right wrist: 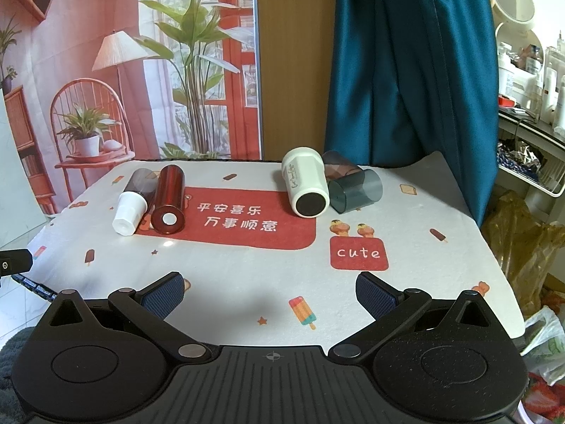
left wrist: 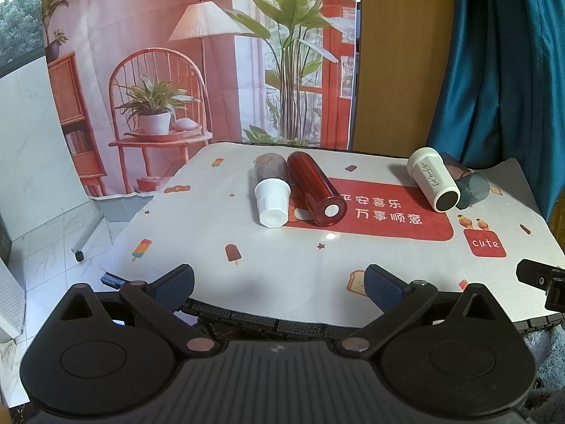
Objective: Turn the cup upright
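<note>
Cups lie toppled on the table (right wrist: pixel 406 282): a red cup (right wrist: pixel 168 199) touching a white-capped one (right wrist: pixel 130 208) toward the far left corner, a white cup (right wrist: pixel 306 187) against a smoky one (right wrist: pixel 355 189) far right. Both the left gripper (left wrist: pixel 279 286) and the right gripper (right wrist: pixel 270 291) gape empty at the near edge. Nudging one cup could roll its neighbour away.

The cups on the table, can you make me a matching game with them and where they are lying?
Things:
1. red cup
2. white cup
3. grey see-through cup
4. left gripper

Places or states:
A. far right, beside the white cup
B. open, holding nothing
C. lying on the red patch, left side
D. lying down, dark round end facing the camera

Pairs: 1-C, 2-D, 3-A, 4-B
</note>
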Demonstrator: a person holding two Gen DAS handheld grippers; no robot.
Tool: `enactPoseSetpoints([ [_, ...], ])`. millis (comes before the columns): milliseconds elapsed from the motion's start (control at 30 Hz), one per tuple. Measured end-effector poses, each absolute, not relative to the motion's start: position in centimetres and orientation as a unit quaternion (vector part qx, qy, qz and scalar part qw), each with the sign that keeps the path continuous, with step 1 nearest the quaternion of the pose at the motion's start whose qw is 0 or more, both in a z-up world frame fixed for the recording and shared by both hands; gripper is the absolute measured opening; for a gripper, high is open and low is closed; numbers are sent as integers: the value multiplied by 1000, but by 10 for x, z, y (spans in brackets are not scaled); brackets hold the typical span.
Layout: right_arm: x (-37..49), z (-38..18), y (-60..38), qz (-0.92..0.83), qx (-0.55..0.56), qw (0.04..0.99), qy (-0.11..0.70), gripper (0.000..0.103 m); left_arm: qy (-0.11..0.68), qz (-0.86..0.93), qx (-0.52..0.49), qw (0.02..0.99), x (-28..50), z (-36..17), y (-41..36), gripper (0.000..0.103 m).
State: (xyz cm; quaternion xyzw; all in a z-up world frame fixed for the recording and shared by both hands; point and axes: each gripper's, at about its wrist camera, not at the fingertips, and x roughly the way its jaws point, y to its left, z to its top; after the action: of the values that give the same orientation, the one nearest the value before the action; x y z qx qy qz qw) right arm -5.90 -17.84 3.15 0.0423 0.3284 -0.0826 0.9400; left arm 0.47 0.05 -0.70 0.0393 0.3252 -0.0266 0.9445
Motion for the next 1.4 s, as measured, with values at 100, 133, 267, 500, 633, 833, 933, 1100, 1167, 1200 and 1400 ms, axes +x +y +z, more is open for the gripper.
enactPoseSetpoints([
  [100,-59,30,-178,-82,44,939,330,103,326,-26,38,944,5,-7,1,103],
  [133,-59,30,-178,-82,44,939,330,103,326,-26,38,944,5,-7,1,103],
  [267,-58,30,-179,-82,45,939,331,103,326,-27,38,944,5,-7,1,103],
  [500,-58,30,-179,-81,45,939,331,103,326,-26,38,944,5,-7,0,103],
  [633,-58,30,-179,-82,45,939,331,103,326,-26,38,944,5,-7,1,103],
  [833,-54,29,-180,-77,44,937,338,103,335,-34,41,941,13,-7,-1,103],
  [933,-44,29,-182,-68,46,935,344,103,334,-35,46,941,26,-8,-3,103],
  [1100,-19,31,-189,-54,44,936,345,103,329,-40,54,942,55,-6,-11,103],
  [1167,-7,30,-190,-53,36,938,342,103,324,-43,54,943,68,-6,-13,103],
  [1200,-1,29,-190,-52,33,938,341,103,323,-42,55,944,74,-7,-15,103],
  [1400,41,23,-204,-38,25,939,341,103,331,-45,42,942,111,-12,-22,103],
])
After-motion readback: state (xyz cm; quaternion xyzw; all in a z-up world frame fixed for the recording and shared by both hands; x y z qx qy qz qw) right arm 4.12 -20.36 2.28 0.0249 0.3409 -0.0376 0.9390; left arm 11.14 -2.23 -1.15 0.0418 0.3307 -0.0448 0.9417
